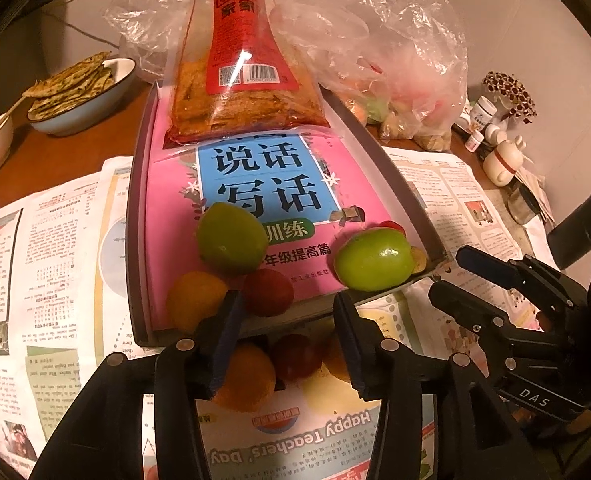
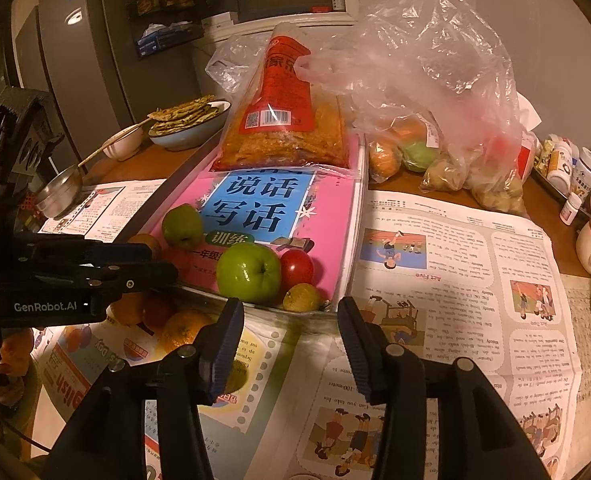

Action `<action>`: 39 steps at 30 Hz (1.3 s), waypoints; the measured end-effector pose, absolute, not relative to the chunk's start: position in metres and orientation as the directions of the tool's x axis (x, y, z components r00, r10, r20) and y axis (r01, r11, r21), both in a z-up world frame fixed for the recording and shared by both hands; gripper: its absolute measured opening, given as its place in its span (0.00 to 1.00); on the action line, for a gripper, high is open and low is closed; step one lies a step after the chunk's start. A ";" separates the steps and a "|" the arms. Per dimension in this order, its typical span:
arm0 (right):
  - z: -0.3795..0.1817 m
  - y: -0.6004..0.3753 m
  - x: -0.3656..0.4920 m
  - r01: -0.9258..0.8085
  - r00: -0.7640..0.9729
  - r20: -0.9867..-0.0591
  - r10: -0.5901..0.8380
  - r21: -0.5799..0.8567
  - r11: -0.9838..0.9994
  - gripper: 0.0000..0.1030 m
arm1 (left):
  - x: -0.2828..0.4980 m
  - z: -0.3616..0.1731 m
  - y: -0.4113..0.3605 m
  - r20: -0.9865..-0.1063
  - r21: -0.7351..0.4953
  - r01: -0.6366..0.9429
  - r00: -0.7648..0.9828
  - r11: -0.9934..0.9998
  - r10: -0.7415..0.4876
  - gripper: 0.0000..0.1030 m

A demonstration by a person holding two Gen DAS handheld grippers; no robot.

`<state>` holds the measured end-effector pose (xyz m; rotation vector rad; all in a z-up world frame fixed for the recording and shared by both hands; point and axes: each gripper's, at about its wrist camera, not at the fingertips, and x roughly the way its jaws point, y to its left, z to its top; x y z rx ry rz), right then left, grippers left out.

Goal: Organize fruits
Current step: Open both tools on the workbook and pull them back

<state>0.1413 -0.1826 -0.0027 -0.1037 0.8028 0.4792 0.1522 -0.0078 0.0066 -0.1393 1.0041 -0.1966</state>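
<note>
Early stage: left gripper (image 1: 287, 340) and right gripper (image 2: 291, 340) both part open, empty; green apples (image 2: 248, 270), tomato (image 2: 296, 268) on pink book (image 2: 327, 216), oranges (image 1: 247, 376) loose on newspaper (image 2: 447, 248), still unsorted

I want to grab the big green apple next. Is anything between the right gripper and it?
Nothing visible blocks it. The right gripper is open and empty, and the big green apple sits just ahead on the pink book, with only the tray's near rim between.
</note>
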 end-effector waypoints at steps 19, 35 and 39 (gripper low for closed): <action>0.004 -0.181 0.131 -0.447 0.609 -0.702 0.370 0.082 0.891 0.55 | 0.134 0.026 0.014 -0.795 -0.229 0.060 0.565 0.972 -0.222 0.65; 0.002 -0.172 0.119 -0.469 0.597 -0.707 0.379 0.075 0.880 0.56 | 0.117 0.021 0.033 -0.800 -0.240 0.036 0.559 0.970 -0.219 0.65; 0.001 -0.169 0.115 -0.477 0.592 -0.711 0.381 0.072 0.876 0.56 | 0.113 0.019 0.032 -0.803 -0.234 0.041 0.556 0.971 -0.217 0.65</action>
